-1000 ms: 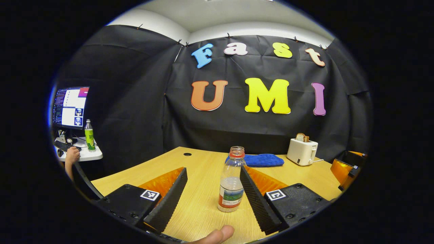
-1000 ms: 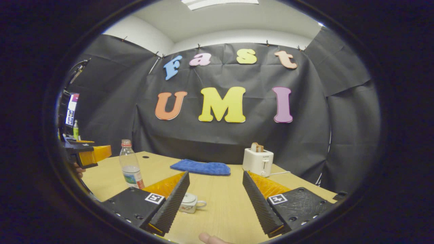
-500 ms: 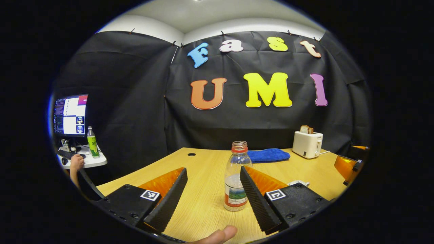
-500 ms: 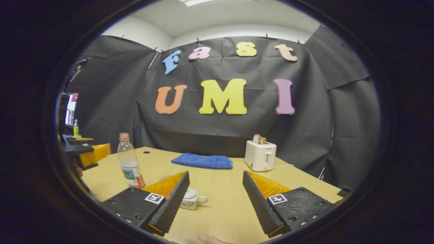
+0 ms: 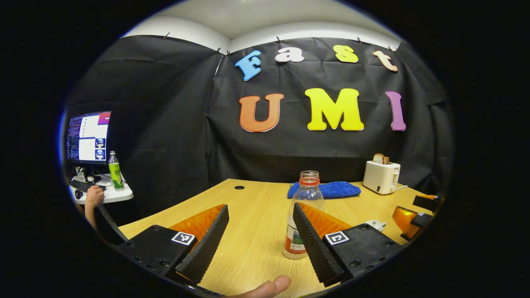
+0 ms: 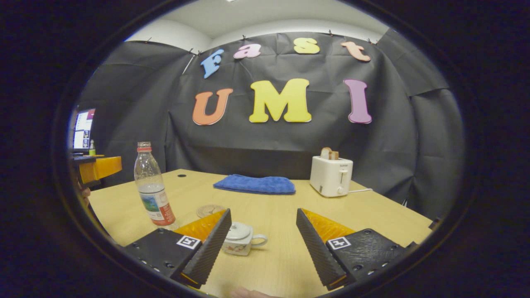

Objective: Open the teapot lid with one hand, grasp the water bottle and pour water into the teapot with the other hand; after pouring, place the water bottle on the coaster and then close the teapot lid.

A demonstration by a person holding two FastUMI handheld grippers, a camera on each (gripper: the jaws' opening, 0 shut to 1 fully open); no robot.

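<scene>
A wooden table (image 6: 372,215) holds a toaster (image 6: 331,175), a blue cloth (image 6: 254,184), an upright uncapped bottle (image 5: 303,215) just beside the left gripper's (image 5: 261,225) spread jaws, a lidded teapot (image 6: 242,239) between the right gripper's (image 6: 263,231) spread jaws, and a coaster (image 6: 209,210) behind it.

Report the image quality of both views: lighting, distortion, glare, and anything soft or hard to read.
Left gripper view: even overhead light, strong fisheye bending the table edge; the water bottle is sharp, with slight highlights on its clear plastic; the monitor is bright, nearly washed out. Right gripper view: same soft light, faint shadows; the teapot and toaster are crisp; the coaster is small and low-contrast.
</scene>
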